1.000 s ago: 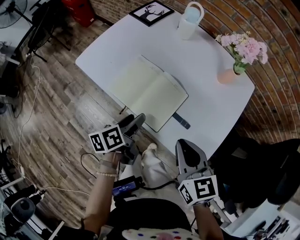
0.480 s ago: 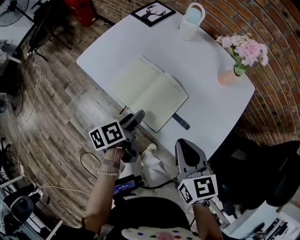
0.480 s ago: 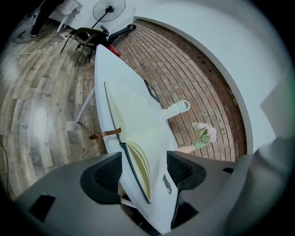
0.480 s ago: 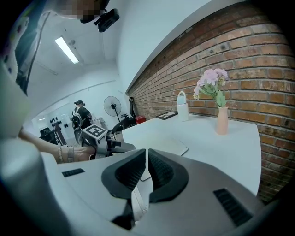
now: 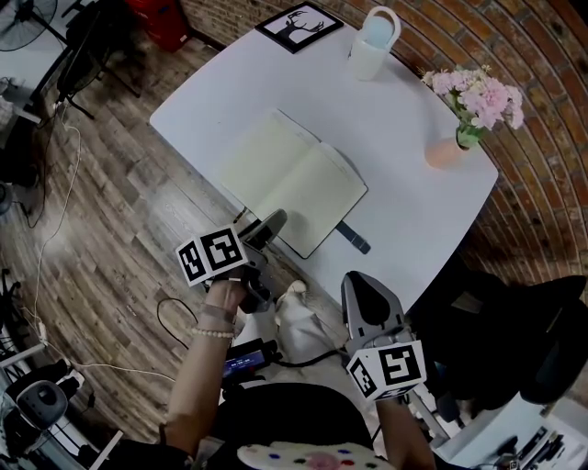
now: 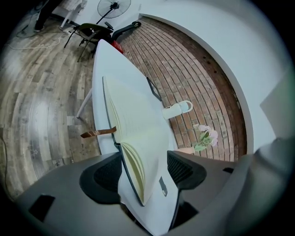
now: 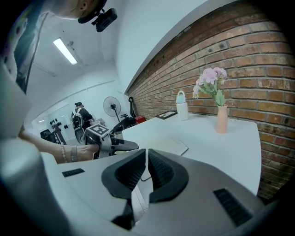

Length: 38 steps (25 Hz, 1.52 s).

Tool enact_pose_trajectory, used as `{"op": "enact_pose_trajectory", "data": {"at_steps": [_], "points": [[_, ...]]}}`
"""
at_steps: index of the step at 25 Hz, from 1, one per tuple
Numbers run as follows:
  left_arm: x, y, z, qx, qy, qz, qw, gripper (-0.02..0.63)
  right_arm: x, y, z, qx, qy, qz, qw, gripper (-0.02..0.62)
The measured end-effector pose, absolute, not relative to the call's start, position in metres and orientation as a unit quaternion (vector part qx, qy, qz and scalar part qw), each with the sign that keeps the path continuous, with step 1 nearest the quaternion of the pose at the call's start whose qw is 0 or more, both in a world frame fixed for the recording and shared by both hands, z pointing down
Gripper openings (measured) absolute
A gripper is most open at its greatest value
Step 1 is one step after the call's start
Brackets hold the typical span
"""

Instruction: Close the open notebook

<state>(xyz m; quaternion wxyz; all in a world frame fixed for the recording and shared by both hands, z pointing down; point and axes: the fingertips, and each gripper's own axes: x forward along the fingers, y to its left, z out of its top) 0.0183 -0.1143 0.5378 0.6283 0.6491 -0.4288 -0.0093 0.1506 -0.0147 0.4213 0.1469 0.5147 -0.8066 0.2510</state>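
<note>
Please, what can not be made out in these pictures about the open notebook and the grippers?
Head view: the left gripper covers part of the notebook's near edge; contact cannot be told.
Head view: dark thing beside the notebook, too small to name.
Right gripper view: the shut right gripper hides the notebook's near part.
Writing in the notebook: too small in every view.

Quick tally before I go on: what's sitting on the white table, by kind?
Open notebook: 1
Framed picture: 1
White handled container: 1
Vase of pink flowers: 1
Small dark object: 1
Total: 5
</note>
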Motion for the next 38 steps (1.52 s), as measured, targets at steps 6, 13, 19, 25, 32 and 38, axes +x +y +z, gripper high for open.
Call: {"op": "enact_pose_trajectory", "data": {"at_steps": [6, 13, 19, 25, 32, 38], "points": [[0.019, -0.109, 0.537, 0.635, -0.400, -0.049, 0.660, 0.307, 0.154, -0.016, 0.423, 0.520, -0.803, 0.251, 0.148, 0.043], [0.011, -0.102, 0.549, 0.632, -0.407, -0.059, 0.656, 0.129, 0.155, -0.016, 0.436, 0.523, -0.796, 0.264, 0.152, 0.044], [0.013, -0.100, 0.552, 0.622, -0.396, -0.085, 0.671, 0.076, 0.153, -0.020, 0.457, 0.511, -0.788, 0.315, 0.140, 0.046], [0.011, -0.100, 0.552, 0.594, -0.389, -0.135, 0.691, 0.047, 0.150, -0.031, 0.483, 0.492, -0.772, 0.391, 0.096, 0.142], [0.012, -0.101, 0.548, 0.589, -0.379, -0.155, 0.697, 0.041, 0.141, -0.049, 0.508, 0.471, -0.729, 0.497, 0.014, 0.227], [0.011, -0.099, 0.549, 0.586, -0.376, -0.167, 0.698, 0.040, 0.138, -0.066, 0.526, 0.462, -0.701, 0.542, -0.027, 0.238]]}}
